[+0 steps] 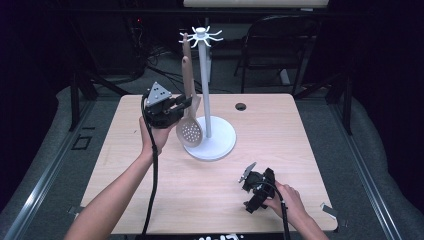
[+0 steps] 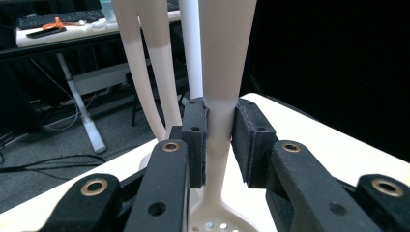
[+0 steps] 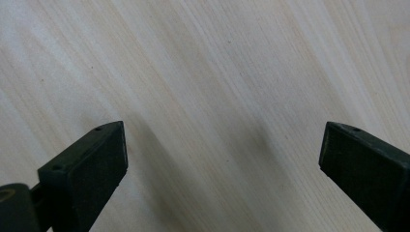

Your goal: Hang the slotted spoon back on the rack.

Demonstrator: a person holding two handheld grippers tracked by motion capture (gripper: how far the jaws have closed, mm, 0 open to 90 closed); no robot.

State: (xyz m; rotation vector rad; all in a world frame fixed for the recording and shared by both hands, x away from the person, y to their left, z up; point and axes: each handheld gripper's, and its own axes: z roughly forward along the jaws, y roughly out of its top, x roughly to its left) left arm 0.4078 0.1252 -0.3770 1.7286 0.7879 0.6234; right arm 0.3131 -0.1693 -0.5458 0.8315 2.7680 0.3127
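Observation:
A beige slotted spoon [image 1: 189, 100] stands nearly upright beside the white utensil stand [image 1: 206, 90], its perforated bowl down over the stand's round base [image 1: 220, 145]. My left gripper [image 1: 186, 102] is shut on the spoon's handle [image 2: 220, 121], with both pads pressed against it in the left gripper view. The handle's top reaches up near the stand's star-shaped hook ring [image 1: 201, 36]. My right gripper [image 1: 248, 187] rests low over the table's near right part, jaws wide apart above bare wood [image 3: 217, 96] with nothing between them.
The light wooden table [image 1: 150, 190] has a cable hole [image 1: 241, 106] at its back right. A dark chair [image 1: 280, 45] stands beyond the far edge. Black cables trail from both grippers toward the person. Grey floor surrounds the table.

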